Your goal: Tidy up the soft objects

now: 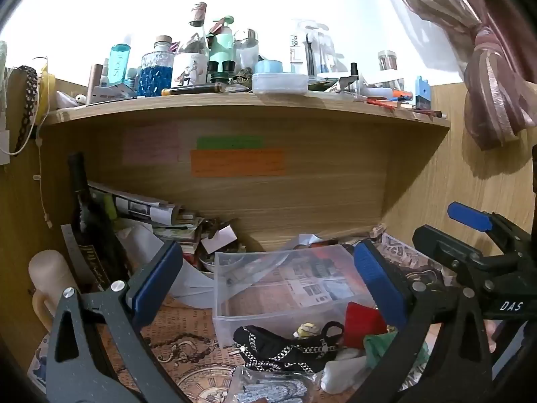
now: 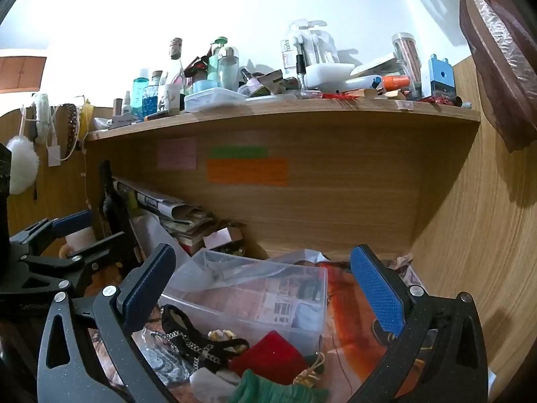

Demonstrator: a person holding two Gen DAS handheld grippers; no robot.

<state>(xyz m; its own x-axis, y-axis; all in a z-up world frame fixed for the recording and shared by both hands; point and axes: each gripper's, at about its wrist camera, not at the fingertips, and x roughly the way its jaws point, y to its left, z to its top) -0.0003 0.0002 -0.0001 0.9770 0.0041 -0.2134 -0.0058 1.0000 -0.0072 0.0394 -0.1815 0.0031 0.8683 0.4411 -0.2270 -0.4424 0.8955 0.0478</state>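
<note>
A clear plastic bin [image 1: 285, 285] [image 2: 268, 295] stands on the desk under the shelf. In front of it lies a pile of soft things: a black fabric piece with chains [image 1: 285, 346] [image 2: 194, 339], a red cloth [image 1: 362, 322] [image 2: 272, 356], a green knit piece [image 1: 382, 346] [image 2: 268, 389] and a white cloth [image 1: 342, 369] [image 2: 208, 383]. My left gripper [image 1: 268, 282] is open and empty above the pile. My right gripper [image 2: 268, 285] is open and empty above it too. The right gripper also shows in the left wrist view [image 1: 470, 231], and the left gripper in the right wrist view [image 2: 67, 228].
A wooden shelf [image 1: 235, 107] [image 2: 285, 110] overhead is crowded with bottles and jars. Newspapers [image 1: 144, 208], a dark bottle [image 1: 84, 201] and a cream mug [image 1: 50, 278] crowd the left. A wooden wall closes the right side. A pink curtain [image 1: 486, 67] hangs upper right.
</note>
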